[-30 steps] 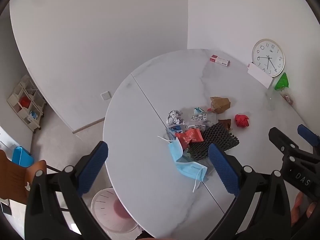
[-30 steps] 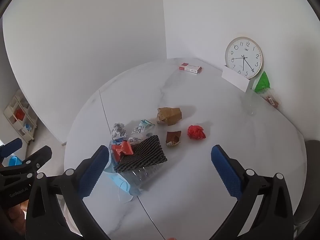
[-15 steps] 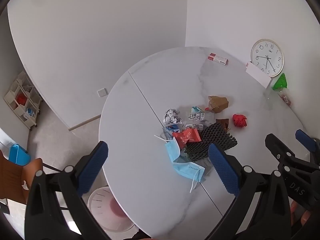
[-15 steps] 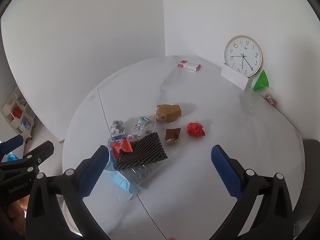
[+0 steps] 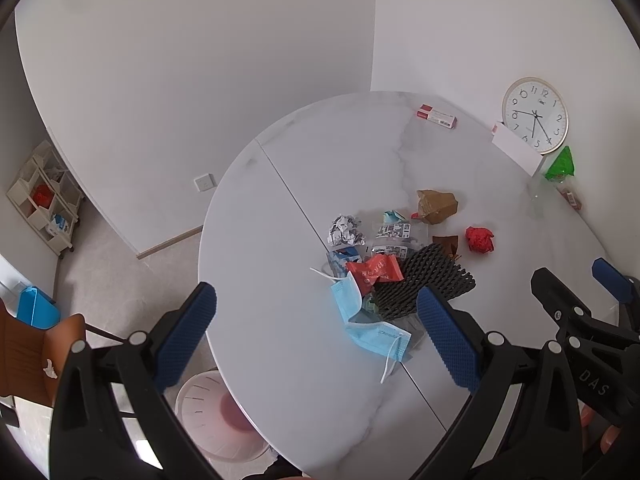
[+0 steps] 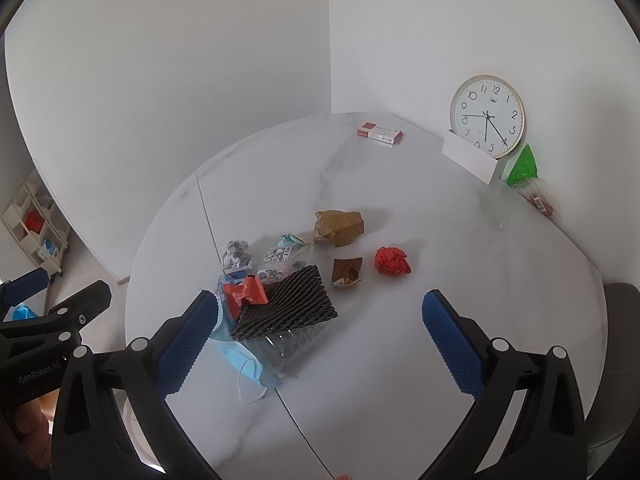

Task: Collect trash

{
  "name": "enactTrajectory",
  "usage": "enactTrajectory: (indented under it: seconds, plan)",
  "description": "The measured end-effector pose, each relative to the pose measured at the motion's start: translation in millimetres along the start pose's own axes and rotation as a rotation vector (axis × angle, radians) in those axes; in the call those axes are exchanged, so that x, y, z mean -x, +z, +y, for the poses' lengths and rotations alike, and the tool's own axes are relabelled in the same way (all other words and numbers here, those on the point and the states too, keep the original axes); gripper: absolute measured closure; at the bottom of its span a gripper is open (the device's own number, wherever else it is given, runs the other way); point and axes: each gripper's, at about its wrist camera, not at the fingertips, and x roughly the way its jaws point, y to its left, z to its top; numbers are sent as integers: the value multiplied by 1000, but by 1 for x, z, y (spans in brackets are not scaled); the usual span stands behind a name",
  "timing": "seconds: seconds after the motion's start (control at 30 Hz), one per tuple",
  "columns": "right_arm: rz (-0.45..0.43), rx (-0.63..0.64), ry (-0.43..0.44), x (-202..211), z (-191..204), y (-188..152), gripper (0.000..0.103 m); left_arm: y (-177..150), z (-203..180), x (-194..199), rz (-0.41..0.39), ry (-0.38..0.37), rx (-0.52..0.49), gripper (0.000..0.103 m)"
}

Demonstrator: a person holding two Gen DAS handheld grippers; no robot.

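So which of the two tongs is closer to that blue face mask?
Left, probably. The left tongs frame the blue face mask between their fingers from above, open. The right tongs hang open further right, with the mask beneath their left finger.

We see a round white marble table [image 5: 280,208] with a seam, set in a corner of plain white walls [image 5: 200,60]. Left of the table: pale carpet floor [image 5: 112,280], cream cubby shelf [image 5: 44,196], brown wooden chair [image 5: 28,356], wall socket [image 5: 204,182]. A clock [image 6: 488,116] leans on the wall at the table's far right edge. Daylight soft, even.
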Motion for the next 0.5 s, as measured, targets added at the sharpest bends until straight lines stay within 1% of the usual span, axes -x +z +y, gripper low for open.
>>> enactTrajectory:
  seconds: [0.5]
  plan:
    - [0,8,-1,1,5,-2,2,-1,2,2,7,11,14,7]
